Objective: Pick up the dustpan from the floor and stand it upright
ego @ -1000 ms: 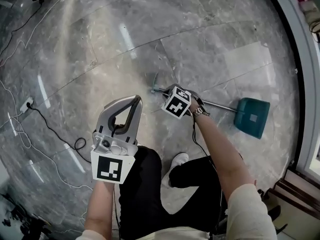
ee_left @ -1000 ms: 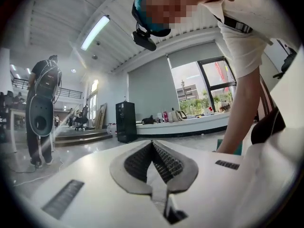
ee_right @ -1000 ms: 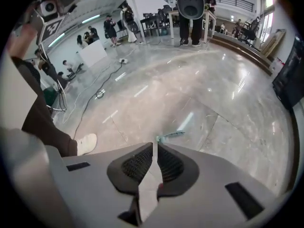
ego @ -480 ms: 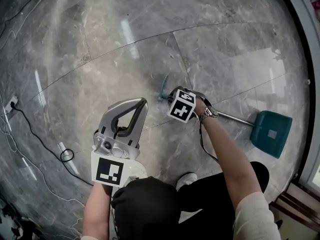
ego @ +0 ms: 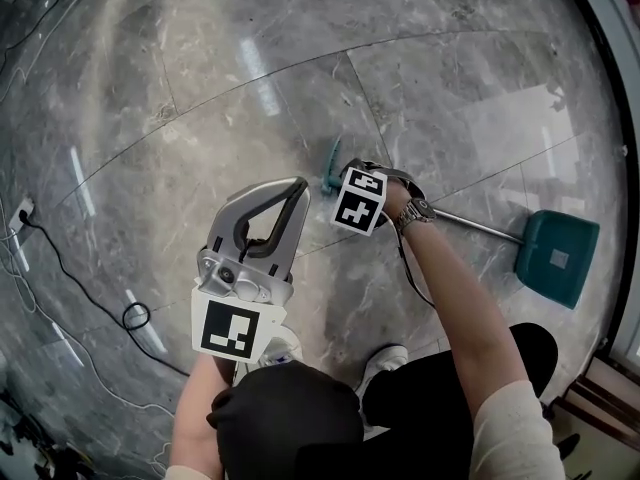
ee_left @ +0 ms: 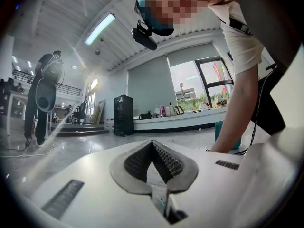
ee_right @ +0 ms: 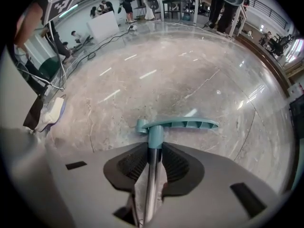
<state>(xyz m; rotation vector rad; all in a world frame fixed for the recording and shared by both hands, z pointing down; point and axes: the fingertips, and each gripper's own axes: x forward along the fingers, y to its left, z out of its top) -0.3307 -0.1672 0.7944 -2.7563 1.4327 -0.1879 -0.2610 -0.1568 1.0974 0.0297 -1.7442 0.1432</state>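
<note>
Marble floor [ego: 200, 88] looked slick. Right gripper [ee_right: 152, 151] clamped the dustpan [ego: 556, 258] by its stiff pole [ee_right: 151, 184] near the handle [ee_right: 178, 124]. It's probably light but pan-heavy. Left gripper [ee_left: 152, 146] was closed and empty.

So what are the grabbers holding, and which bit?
The right gripper grips the dustpan by its metal pole, just below the teal handle. The left gripper is shut, empty.
</note>
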